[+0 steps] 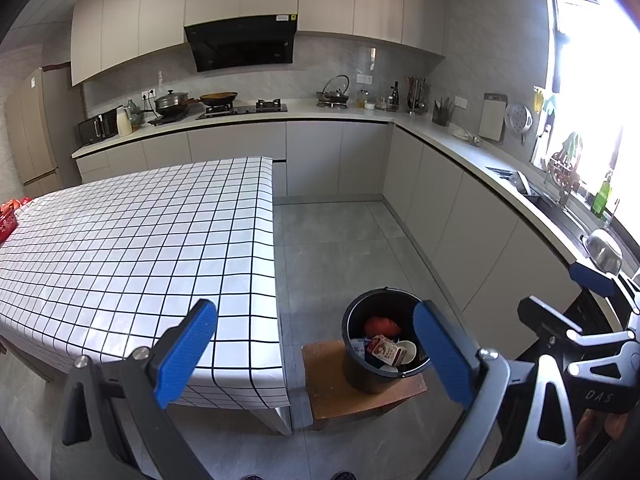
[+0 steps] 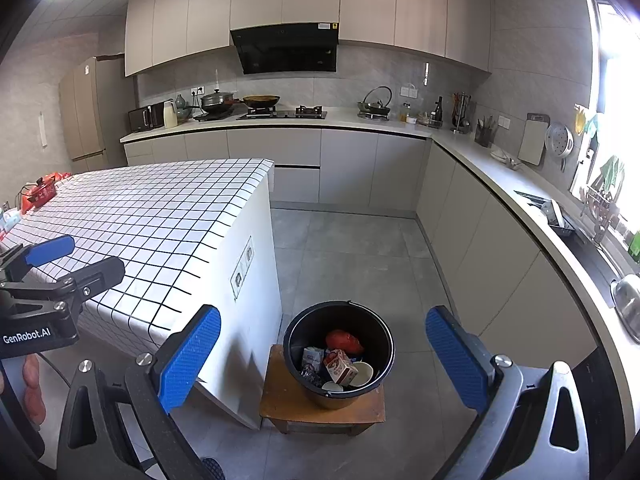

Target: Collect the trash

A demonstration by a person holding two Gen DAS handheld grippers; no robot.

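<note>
A black bucket [image 1: 360,376] [image 2: 304,320] stands on a low wooden stool [image 1: 332,396] [image 2: 288,404] beside the table. It holds trash: a red wrapper [image 1: 380,325] [image 2: 343,340], a red-and-white carton [image 1: 387,351] [image 2: 340,367], a paper cup [image 1: 408,350] [image 2: 363,372] and other bits. My left gripper [image 1: 316,348] is open and empty, above the table's corner and the bucket. My right gripper [image 2: 322,356] is open and empty, hovering over the bucket. The left gripper also shows at the left of the right wrist view [image 2: 72,260], the right gripper at the right of the left wrist view [image 1: 568,300].
The table has a white checked cloth [image 1: 132,248] [image 2: 160,216], with red items at its far left end [image 1: 8,216] [image 2: 42,194]. Grey cabinets and a counter with stove, pots and sink [image 1: 560,208] run along the back and right walls. Grey tiled floor [image 1: 340,248] lies between.
</note>
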